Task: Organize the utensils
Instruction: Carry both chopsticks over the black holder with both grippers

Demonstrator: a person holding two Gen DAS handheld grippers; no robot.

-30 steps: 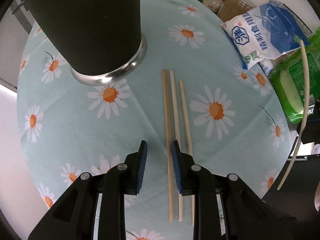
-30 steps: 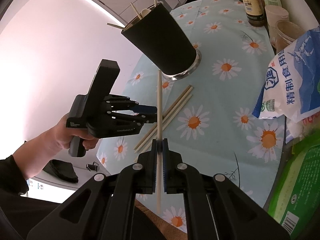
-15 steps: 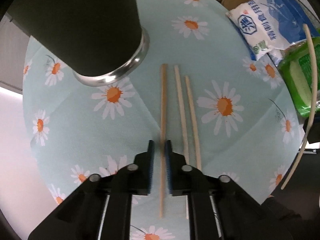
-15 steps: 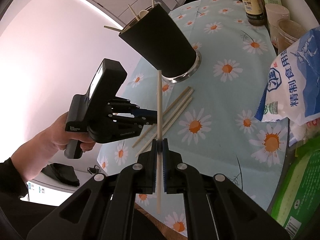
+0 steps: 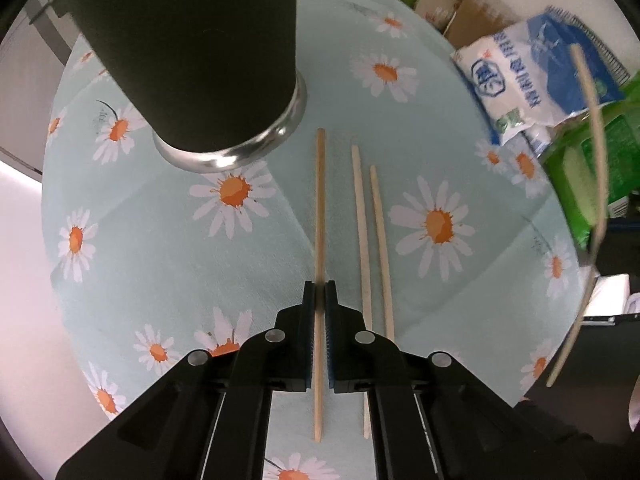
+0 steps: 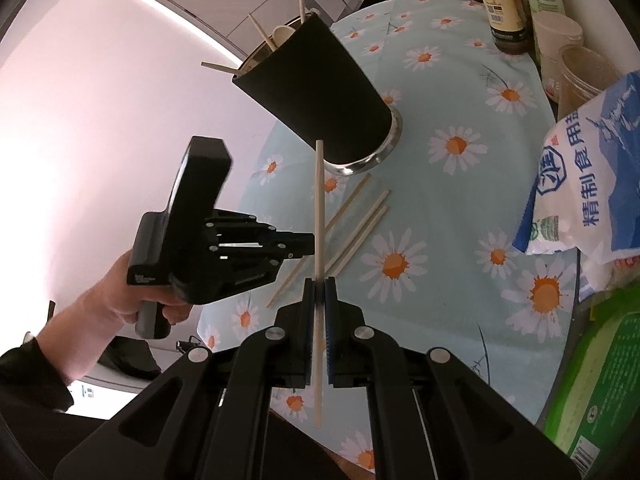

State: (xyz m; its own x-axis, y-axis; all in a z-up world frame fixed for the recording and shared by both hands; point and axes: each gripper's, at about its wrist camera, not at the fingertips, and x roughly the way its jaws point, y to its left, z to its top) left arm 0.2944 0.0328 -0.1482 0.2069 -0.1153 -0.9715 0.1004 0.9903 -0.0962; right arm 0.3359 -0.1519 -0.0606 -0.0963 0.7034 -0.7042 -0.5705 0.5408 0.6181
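Note:
My left gripper [image 5: 319, 292] is shut on one wooden chopstick [image 5: 320, 200], which lies lengthwise between the jaws over the daisy tablecloth. Two more chopsticks [image 5: 370, 232] lie side by side just to its right. The black utensil holder [image 5: 192, 52] with a steel base stands at the far left. My right gripper [image 6: 319, 288] is shut on a pale chopstick [image 6: 319, 208] and holds it in the air, its far end in front of the holder [image 6: 316, 92]. In that view the left gripper [image 6: 308, 242] hangs over the table's near-left edge, held by a hand [image 6: 120, 296].
Several utensils stick out of the holder's top. A blue and white salt bag [image 6: 588, 184] and a green packet [image 6: 600, 380] lie at the table's right side. Sauce bottles [image 6: 504, 0] and plastic jars [image 6: 580, 68] stand at the back right. The table edge [image 6: 256, 184] drops off on the left.
My left gripper went from open around the leftmost chopstick to shut on it, and that chopstick now sits further apart from the other two. The right gripper kept its hold and barely moved.

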